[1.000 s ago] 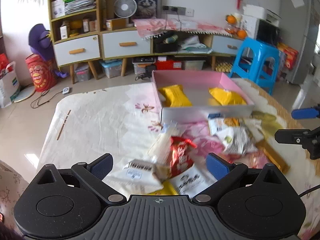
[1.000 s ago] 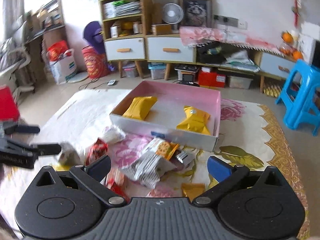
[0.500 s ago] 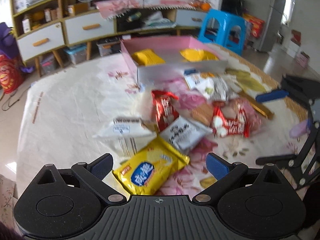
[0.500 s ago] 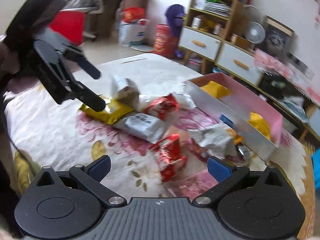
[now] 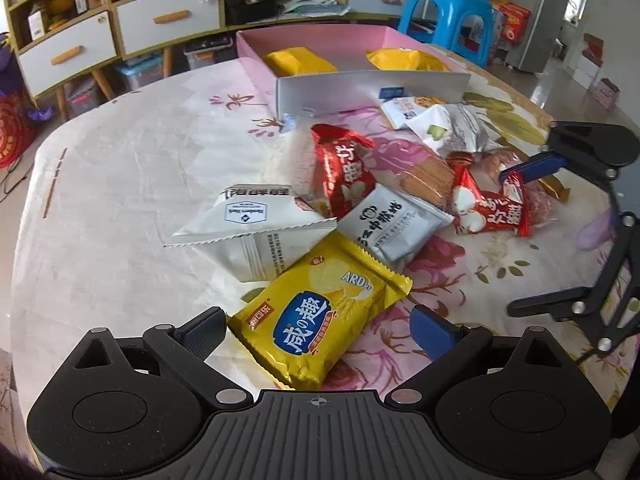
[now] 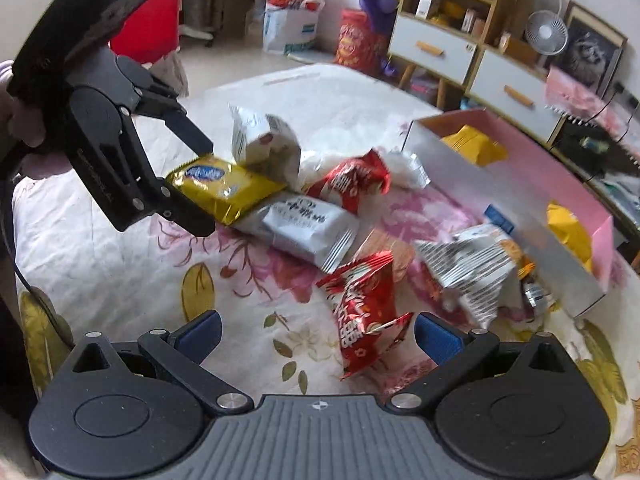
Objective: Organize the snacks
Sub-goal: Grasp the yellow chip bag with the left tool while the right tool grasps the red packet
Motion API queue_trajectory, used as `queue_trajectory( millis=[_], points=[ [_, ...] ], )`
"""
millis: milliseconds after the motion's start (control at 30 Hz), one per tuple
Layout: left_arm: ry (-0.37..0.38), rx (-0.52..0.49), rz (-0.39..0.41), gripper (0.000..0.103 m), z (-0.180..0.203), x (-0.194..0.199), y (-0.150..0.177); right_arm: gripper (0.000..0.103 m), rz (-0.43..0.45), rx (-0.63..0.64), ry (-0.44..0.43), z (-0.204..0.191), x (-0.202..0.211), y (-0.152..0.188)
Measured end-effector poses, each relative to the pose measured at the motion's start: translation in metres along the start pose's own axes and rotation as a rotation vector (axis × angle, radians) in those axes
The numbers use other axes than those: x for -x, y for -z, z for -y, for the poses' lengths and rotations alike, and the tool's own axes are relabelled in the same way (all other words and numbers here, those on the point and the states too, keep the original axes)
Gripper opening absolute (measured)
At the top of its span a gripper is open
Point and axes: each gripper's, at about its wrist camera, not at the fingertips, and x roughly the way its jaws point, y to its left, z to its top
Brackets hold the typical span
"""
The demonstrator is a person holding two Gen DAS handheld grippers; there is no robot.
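Observation:
A pile of snack packets lies on the floral tablecloth (image 5: 120, 184) in front of a pink box (image 5: 372, 80) that holds two yellow packets (image 5: 300, 60). My left gripper (image 5: 316, 330) is open, its fingers either side of a yellow cracker packet (image 5: 316, 320); it also shows in the right wrist view (image 6: 196, 184) around that packet (image 6: 224, 184). My right gripper (image 6: 316, 334) is open with a red packet (image 6: 360, 320) between its fingers, and it shows in the left wrist view (image 5: 532, 236). White packets (image 5: 248, 228) and grey packets (image 5: 392, 224) lie between.
A second red packet (image 5: 344, 172), striped packets (image 6: 468, 276) and biscuits (image 5: 428, 178) crowd the pile. Behind the table stand drawers (image 5: 168, 20), shelves and a blue stool (image 5: 448, 12). The table's left part is bare cloth.
Both grippers have dropped low toward the pile. The left one now straddles the yellow cracker packet and the right one straddles a red packet. Nothing has been gripped.

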Motion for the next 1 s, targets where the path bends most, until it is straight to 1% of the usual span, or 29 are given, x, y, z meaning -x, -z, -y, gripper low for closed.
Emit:
queue_trajectory(
  millis=[167, 267, 300, 333, 433, 567, 700, 767, 900, 1000],
  points=[
    [0.061, -0.026, -0.024, 0.098, 0.007, 0.002, 0.001, 0.095, -0.044, -0.047, -0.033, 0.004, -0.010, -0.001],
    [0.127, -0.046, -0.058, 0.098, 0.013, 0.000, 0.004, 0.095, -0.077, -0.078, -0.058, 0.008, -0.016, 0.001],
    [0.138, -0.058, -0.069, 0.098, 0.016, -0.001, 0.005, 0.096, -0.061, -0.074, -0.053, 0.008, -0.015, 0.003],
    [0.134, -0.077, -0.069, 0.098, 0.020, -0.002, 0.006, 0.096, -0.059, -0.071, -0.053, 0.007, -0.015, 0.004],
    [0.093, -0.127, -0.060, 0.098, 0.030, -0.004, 0.008, 0.096, -0.050, -0.072, -0.046, 0.007, -0.013, 0.006],
    [0.046, -0.122, -0.037, 0.099, 0.032, -0.007, 0.008, 0.096, -0.055, -0.079, -0.032, 0.006, -0.014, 0.004],
    [0.026, -0.113, -0.002, 0.099, 0.033, -0.011, 0.007, 0.095, -0.066, -0.072, -0.031, 0.008, -0.018, 0.001],
    [0.025, -0.125, 0.006, 0.099, 0.036, -0.013, 0.006, 0.095, -0.065, -0.069, -0.027, 0.007, -0.018, 0.001],
    [0.048, -0.127, 0.011, 0.098, 0.039, -0.011, 0.006, 0.092, -0.056, -0.045, -0.022, 0.006, -0.016, 0.002],
    [0.058, -0.139, 0.018, 0.093, 0.042, -0.007, 0.011, 0.086, -0.053, -0.043, -0.021, 0.005, -0.013, 0.003]
  ],
)
